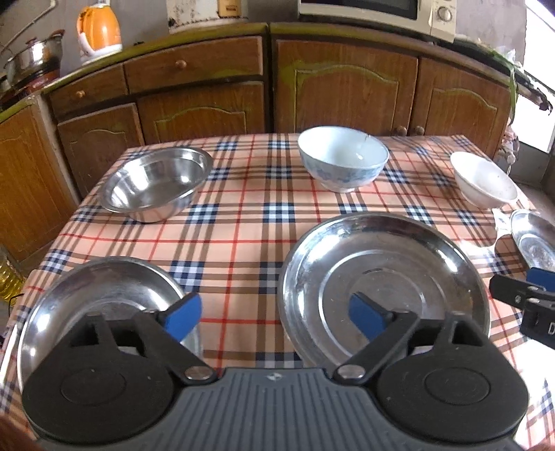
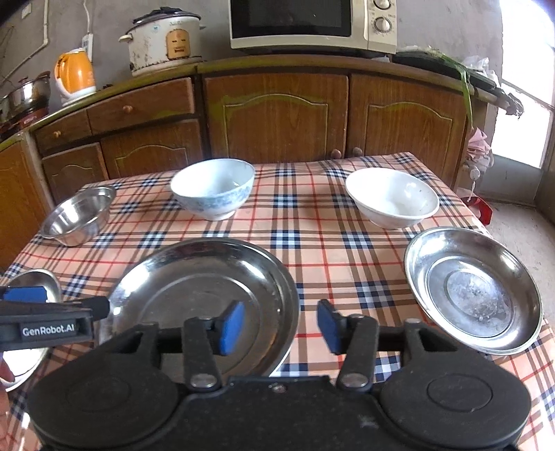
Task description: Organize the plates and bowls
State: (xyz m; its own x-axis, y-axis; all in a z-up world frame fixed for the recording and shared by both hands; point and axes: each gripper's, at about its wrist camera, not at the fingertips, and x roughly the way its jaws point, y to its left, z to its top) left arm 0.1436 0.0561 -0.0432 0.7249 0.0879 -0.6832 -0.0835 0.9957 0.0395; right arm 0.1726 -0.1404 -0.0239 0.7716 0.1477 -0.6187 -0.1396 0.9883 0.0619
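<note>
On the plaid tablecloth lie three steel plates: a large one (image 1: 383,288) (image 2: 204,301) in the middle, a smaller one at near left (image 1: 100,301) and one at near right (image 2: 473,289). Behind stand a steel bowl (image 1: 156,184) (image 2: 78,218), a blue-patterned bowl (image 1: 341,158) (image 2: 213,187) and a white bowl (image 1: 484,180) (image 2: 392,197). My left gripper (image 1: 275,317) is open and empty, between the left and large plates. My right gripper (image 2: 279,328) is open and empty, over the large plate's right rim.
The table (image 1: 242,243) ends at wooden cabinets (image 2: 277,114) behind. On the counter stand a microwave (image 2: 312,24), a rice cooker (image 2: 163,38), an orange kettle (image 2: 74,74) and a steel pot (image 1: 34,59). A doorway (image 2: 523,114) opens at right.
</note>
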